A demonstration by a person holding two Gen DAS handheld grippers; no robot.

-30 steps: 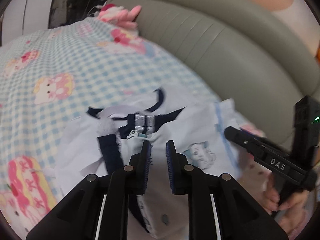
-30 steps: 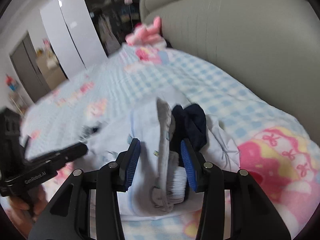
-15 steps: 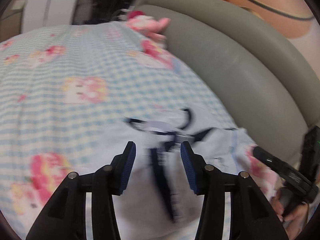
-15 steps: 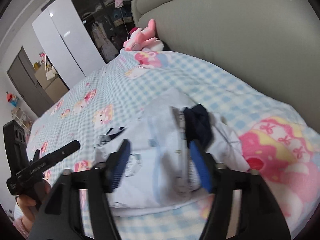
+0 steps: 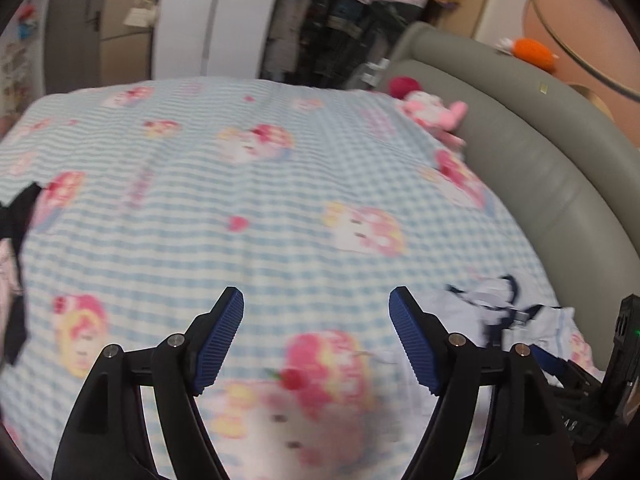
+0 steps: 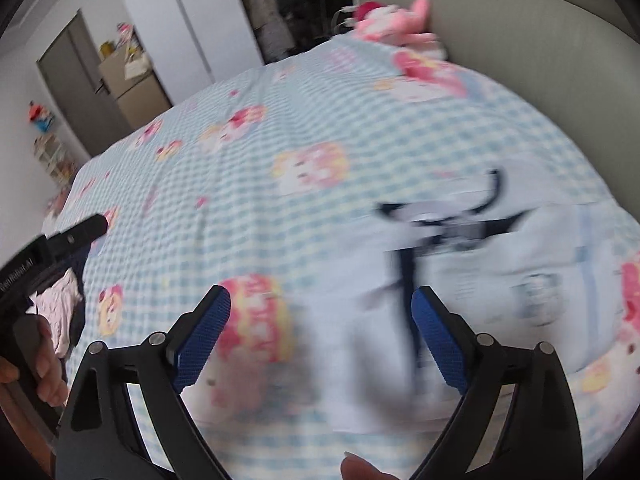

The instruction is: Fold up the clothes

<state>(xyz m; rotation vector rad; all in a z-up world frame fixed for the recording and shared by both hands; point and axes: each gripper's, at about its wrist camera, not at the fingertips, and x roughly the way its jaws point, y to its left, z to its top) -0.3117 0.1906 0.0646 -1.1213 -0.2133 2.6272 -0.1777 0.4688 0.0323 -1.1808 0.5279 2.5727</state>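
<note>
A: While both views are blurred, the white garment with navy trim (image 6: 492,264) lies in a flattish bundle on the checked bedspread (image 5: 248,208), near the grey headboard (image 5: 540,152). Whether it's fully folded I can't tell.

B: Grippers?

A: Left gripper (image 5: 316,344) spread wide, nothing between its pads, over bare bedspread. Right gripper (image 6: 320,336) also spread and empty, above the garment's near edge.

B: More to fold?

A: Pink and dark clothes (image 6: 68,308) heaped loose at the left edge, so probably.

B: Containers?

A: None visible.
</note>
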